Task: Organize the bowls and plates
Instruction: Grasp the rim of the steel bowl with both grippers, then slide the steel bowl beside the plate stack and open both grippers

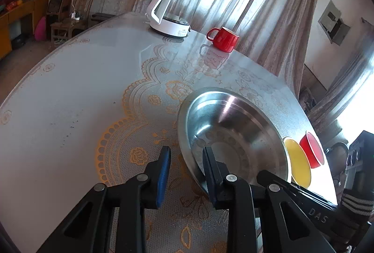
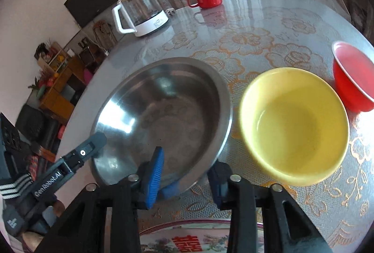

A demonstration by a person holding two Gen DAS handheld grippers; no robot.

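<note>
A large steel bowl (image 1: pixel 233 129) sits on the table; it also shows in the right wrist view (image 2: pixel 163 117). My left gripper (image 1: pixel 187 157) is open, its jaws straddling the bowl's near-left rim. My right gripper (image 2: pixel 187 164) is open, its jaws straddling the bowl's near rim; the left gripper (image 2: pixel 93 143) shows at the bowl's left edge. A yellow bowl (image 2: pixel 294 124) stands right of the steel bowl, a red bowl (image 2: pixel 350 80) beyond it. Both show in the left wrist view, yellow bowl (image 1: pixel 300 161) and red bowl (image 1: pixel 312 150).
A glass kettle on a white base (image 1: pixel 173 12) and a red mug (image 1: pixel 223 39) stand at the table's far edge by the curtain. A patterned plate (image 2: pixel 184 239) lies below my right gripper. The lace-patterned table (image 1: pixel 70 89) extends left.
</note>
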